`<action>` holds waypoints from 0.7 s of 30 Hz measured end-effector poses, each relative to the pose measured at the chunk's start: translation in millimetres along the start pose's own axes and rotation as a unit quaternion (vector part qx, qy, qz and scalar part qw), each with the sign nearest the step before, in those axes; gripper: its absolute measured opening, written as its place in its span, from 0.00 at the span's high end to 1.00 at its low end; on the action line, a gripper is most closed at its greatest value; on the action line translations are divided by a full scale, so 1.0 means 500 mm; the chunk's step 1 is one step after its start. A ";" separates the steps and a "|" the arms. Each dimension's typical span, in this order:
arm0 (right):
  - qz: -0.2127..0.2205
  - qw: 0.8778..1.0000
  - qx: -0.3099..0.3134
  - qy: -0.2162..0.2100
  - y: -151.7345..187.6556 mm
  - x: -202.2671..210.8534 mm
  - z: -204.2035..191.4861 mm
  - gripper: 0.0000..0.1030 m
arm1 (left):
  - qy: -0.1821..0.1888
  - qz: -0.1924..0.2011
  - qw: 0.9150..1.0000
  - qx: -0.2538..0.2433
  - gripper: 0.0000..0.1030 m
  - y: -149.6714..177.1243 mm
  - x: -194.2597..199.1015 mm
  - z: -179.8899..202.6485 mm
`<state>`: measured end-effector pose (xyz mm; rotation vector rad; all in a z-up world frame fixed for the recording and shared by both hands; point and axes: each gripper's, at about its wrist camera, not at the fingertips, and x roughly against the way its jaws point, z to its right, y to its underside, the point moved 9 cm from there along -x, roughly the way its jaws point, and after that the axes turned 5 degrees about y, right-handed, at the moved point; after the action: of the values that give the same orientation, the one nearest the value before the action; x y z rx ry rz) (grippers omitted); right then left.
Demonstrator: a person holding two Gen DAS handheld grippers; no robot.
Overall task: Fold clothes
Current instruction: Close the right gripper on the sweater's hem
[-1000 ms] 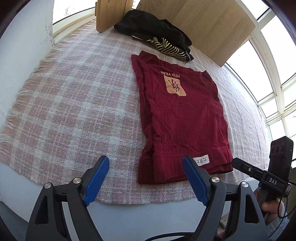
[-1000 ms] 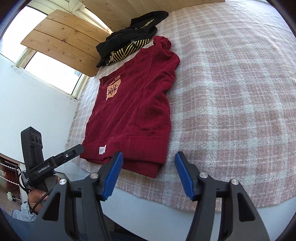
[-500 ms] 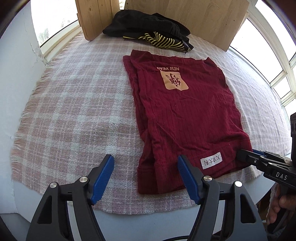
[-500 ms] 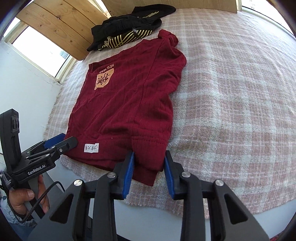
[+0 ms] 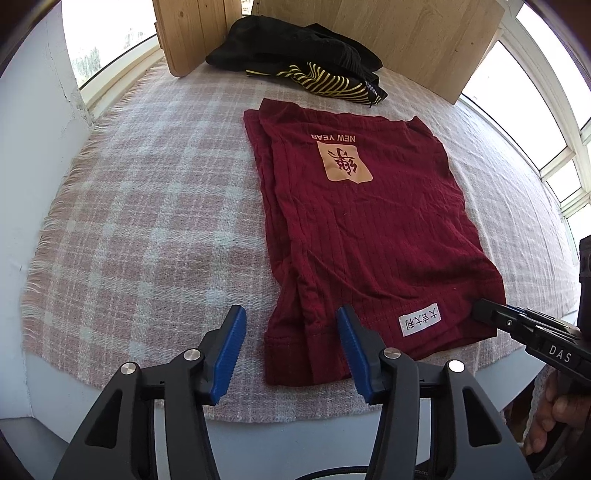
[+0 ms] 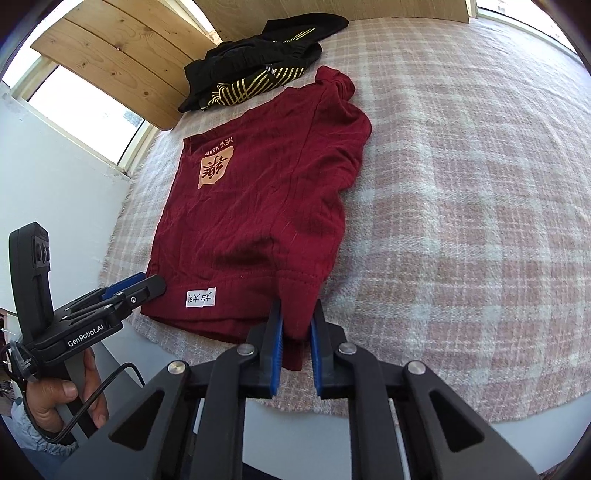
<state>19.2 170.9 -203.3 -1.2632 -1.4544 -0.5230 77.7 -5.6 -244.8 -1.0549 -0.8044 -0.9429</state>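
Observation:
A dark red shirt (image 5: pixel 362 221) with an orange print lies folded lengthwise on the plaid blanket (image 5: pixel 147 192). Its hem faces me. My left gripper (image 5: pixel 290 313) stands over the hem's near left corner, jaws closing. That corner lies between the blue pads, and the left pad (image 5: pixel 231 347) is still over the blanket. In the right wrist view my right gripper (image 6: pixel 296 317) is closing and pinches the hem of the red shirt (image 6: pixel 258 192) at its near right corner. Each view shows the other gripper at the opposite corner: the right gripper (image 5: pixel 487 316) and the left gripper (image 6: pixel 147 286).
A black garment with gold stripes (image 5: pixel 317 70) lies behind the shirt against wooden boards (image 5: pixel 406 33). The blanket's fringed edge (image 5: pixel 48 240) runs along the left, and the table's front edge is right below the grippers. A hand (image 6: pixel 55 395) holds the left gripper's handle.
Both grippers moved in onto the shirt's hem corners. The right jaws closed from half open onto the hem. The left jaws narrowed around the left corner.

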 end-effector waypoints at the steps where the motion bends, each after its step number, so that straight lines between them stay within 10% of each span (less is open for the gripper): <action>1: -0.008 1.000 -0.002 -0.002 0.005 -0.004 0.000 0.84 | 0.001 0.000 1.000 0.005 0.36 0.002 0.003 0.000; 13: -0.019 0.984 -0.103 -0.145 0.025 -0.011 0.027 0.66 | 0.031 0.006 0.999 0.010 0.28 0.010 -0.013 0.033; 21: -0.006 0.984 -0.091 -0.154 0.008 -0.022 0.007 0.79 | 0.000 0.013 1.000 -0.003 0.73 0.001 -0.002 0.002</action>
<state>19.6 170.6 -215.6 -1.5320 -1.7024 -0.4926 77.5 -4.2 -245.6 -1.0686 -0.7862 -0.9233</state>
